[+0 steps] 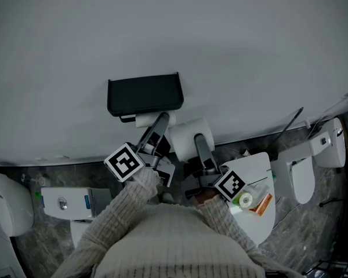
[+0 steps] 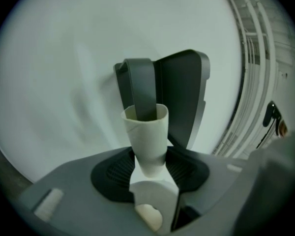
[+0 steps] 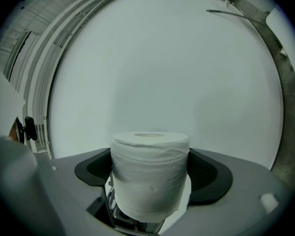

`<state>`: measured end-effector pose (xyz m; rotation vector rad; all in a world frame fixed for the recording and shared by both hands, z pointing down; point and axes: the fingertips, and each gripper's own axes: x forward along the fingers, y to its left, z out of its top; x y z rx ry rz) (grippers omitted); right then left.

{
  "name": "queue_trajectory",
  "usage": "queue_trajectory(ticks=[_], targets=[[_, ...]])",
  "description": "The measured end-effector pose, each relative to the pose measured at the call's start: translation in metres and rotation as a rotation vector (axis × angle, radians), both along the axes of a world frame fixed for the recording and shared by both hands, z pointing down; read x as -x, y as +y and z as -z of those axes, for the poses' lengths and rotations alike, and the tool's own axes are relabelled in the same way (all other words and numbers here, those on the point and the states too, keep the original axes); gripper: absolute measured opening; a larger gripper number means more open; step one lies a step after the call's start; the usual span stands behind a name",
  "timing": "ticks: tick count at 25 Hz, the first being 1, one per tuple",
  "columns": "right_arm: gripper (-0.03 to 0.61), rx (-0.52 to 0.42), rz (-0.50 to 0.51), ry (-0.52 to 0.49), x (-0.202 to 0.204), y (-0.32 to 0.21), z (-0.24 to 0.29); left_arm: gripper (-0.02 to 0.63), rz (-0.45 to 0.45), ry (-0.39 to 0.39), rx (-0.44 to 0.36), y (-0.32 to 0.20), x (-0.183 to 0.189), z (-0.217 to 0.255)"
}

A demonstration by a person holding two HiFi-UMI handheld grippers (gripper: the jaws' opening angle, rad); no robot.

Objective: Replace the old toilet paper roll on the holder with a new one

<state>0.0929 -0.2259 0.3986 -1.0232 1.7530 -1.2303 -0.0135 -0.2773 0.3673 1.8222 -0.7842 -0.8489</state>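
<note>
Our left gripper (image 2: 150,167) had its jaws clamped on the empty off-white cardboard tube (image 2: 146,132), with the dark grey spindle arm (image 2: 139,87) of the black wall-mounted holder (image 1: 144,94) inside the tube's far end. The tube looked pinched narrow at the pads, so we judged it could bind on the arm or crumple if pulled off-axis. Our right gripper (image 3: 150,183) had its jaws clamped on the full white toilet paper roll (image 3: 150,166), held just beside the tube; we reckoned the grippers could collide or the soft roll slip.
</note>
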Motion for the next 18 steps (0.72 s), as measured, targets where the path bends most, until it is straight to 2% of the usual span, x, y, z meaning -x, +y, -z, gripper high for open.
queue_trajectory(ticks=[9,14,18], targets=[[0.456,-0.013,-0.101,0.013,-0.016,0.008,-0.001,0.181,-0.096,0.014,-0.006,-0.002,-0.017,-0.002],[0.456,-0.003,-0.153,0.009,-0.059,0.012,0.003,0.181,-0.149,0.005,0.0,-0.004,-0.065,0.001],[0.456,0.0,-0.19,0.01,-0.073,0.017,0.003,0.181,-0.195,0.005,0.0,-0.004,-0.083,0.002]])
